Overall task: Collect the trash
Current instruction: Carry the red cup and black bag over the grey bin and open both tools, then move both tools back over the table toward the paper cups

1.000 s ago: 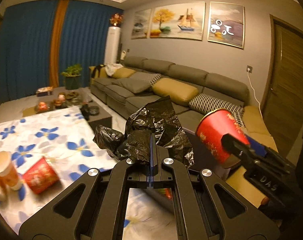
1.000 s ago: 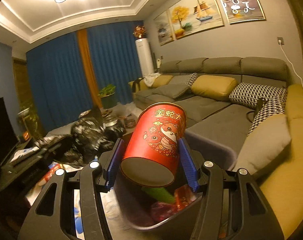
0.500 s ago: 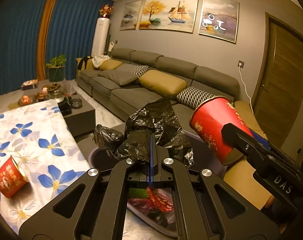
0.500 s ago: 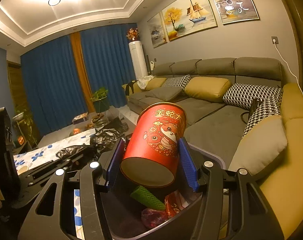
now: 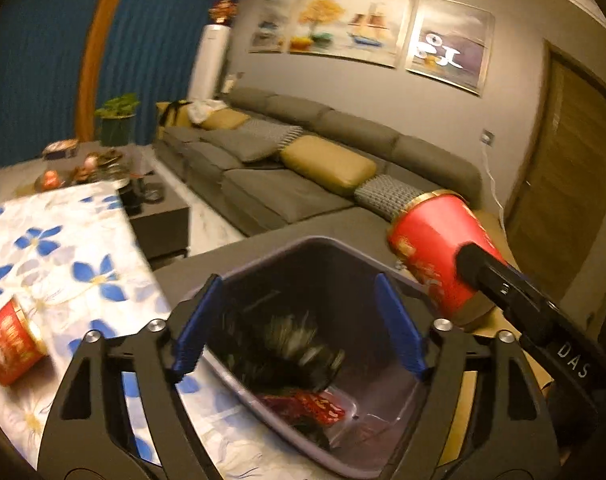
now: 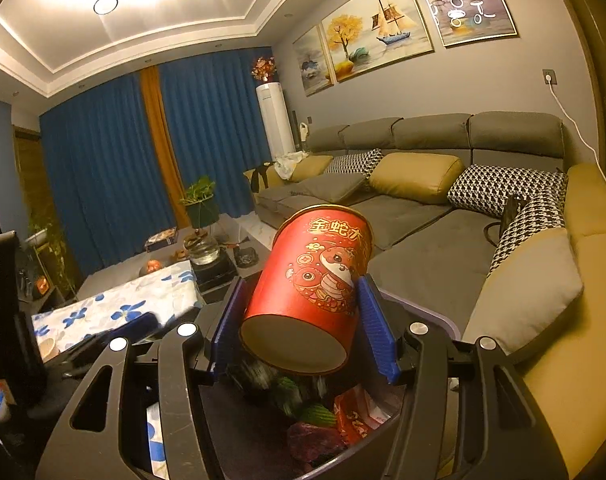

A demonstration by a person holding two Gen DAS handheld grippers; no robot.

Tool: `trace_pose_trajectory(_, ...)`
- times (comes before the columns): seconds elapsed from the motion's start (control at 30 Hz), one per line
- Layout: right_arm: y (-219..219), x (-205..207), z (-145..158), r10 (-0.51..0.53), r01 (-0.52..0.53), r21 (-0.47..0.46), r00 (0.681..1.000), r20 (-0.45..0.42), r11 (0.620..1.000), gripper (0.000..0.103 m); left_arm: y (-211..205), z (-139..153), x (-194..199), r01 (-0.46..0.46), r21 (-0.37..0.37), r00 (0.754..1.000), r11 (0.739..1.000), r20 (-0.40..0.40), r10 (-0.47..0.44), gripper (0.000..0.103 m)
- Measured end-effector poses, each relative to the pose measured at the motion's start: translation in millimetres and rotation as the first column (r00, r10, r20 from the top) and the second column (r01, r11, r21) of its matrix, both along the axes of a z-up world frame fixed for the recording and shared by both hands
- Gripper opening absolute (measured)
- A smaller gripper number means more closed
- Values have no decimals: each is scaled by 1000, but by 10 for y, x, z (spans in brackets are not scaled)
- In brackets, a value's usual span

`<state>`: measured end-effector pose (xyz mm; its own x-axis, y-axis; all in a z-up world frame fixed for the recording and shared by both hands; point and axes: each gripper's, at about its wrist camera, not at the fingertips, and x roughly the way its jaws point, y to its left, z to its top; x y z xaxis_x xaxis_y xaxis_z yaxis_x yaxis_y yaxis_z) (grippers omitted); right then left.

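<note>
Now that the left gripper (image 5: 299,322) has just sprung wide, the black bag (image 5: 281,354) drops into the bin (image 5: 383,456); above it, the right gripper (image 6: 305,328) pinches a red cup (image 6: 315,288), likely next.

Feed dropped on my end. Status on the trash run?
Left claw just opened, black bag dropping into bin. Right claw holds red cup above it. Nothing blocking.

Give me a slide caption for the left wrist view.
Left gripper, jaws just opened, drops black bag into bin; right gripper holds red cup.
</note>
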<state>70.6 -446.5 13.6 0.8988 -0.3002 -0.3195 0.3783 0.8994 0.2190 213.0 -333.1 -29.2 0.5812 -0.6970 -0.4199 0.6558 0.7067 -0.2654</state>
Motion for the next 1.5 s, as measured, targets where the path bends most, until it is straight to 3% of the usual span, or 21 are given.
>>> trace_pose_trajectory(0.13,19,38,0,6,-6,-10,1000,6,1000,58,326,46,-4,-103,-18,994,995,22,103,93)
trace_pose_trajectory(0.5,194,5,102,9,-8,-39,1000,29,999,77,1274,56,-141,-340,-18,940,940,32,341,96)
trace_pose_trajectory(0.7,433,-29,168,46,-44,-57,998,33,997,83,1850,48,-244,-456,9,888,890,63,455,96)
trace_pose_trajectory(0.97,1014,91,116,173,-172,-61,985,10,983,84,2681,-25,-434,-599,58,800,798,74,595,96)
trace_pose_trajectory(1.23,1752,289,31,327,-329,-74,944,-35,942,84,3497,-58,-580,-705,69,709,706,65,702,96)
trace_pose_trajectory(1.5,2337,600,-60,426,-432,-78,901,-83,899,83,4002,-48,-629,-759,60,651,648,69,756,96)
